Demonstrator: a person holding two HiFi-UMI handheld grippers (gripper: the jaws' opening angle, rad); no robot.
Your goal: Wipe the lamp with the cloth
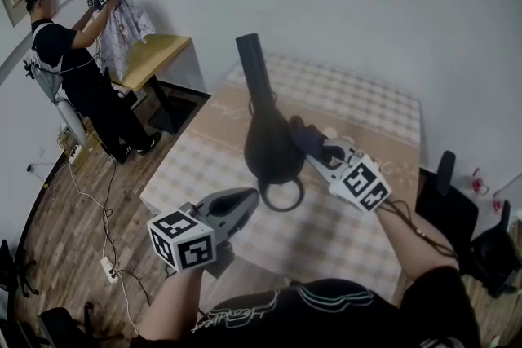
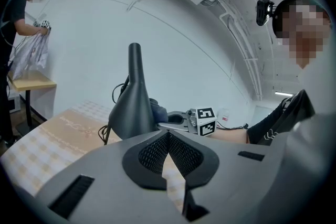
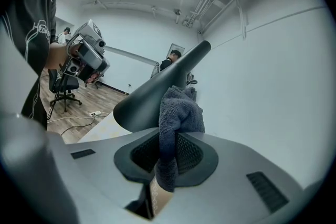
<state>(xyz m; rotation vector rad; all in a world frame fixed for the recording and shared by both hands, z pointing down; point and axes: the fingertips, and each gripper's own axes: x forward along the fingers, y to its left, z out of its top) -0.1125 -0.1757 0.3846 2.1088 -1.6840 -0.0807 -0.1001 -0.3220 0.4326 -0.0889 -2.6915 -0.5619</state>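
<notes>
A black lamp (image 1: 267,144) with a cone-shaped body, a tall stem and a ring at its foot stands on the checked table (image 1: 359,106). My right gripper (image 1: 314,149) is shut on a dark grey cloth (image 1: 300,133), and the cloth presses against the cone's right side. In the right gripper view the cloth (image 3: 177,115) hangs between the jaws, against the lamp (image 3: 152,97). My left gripper (image 1: 243,204) sits low at the front left, beside the lamp's ring, shut and empty. The left gripper view shows the lamp (image 2: 131,105) ahead, with the cloth (image 2: 157,112) behind it.
Another person (image 1: 77,65) handles fabric at a small wooden table (image 1: 159,53) at the far left. A dark office chair (image 1: 449,204) stands right of the table. Cables and a power strip (image 1: 108,269) lie on the wood floor. A white wall runs behind the table.
</notes>
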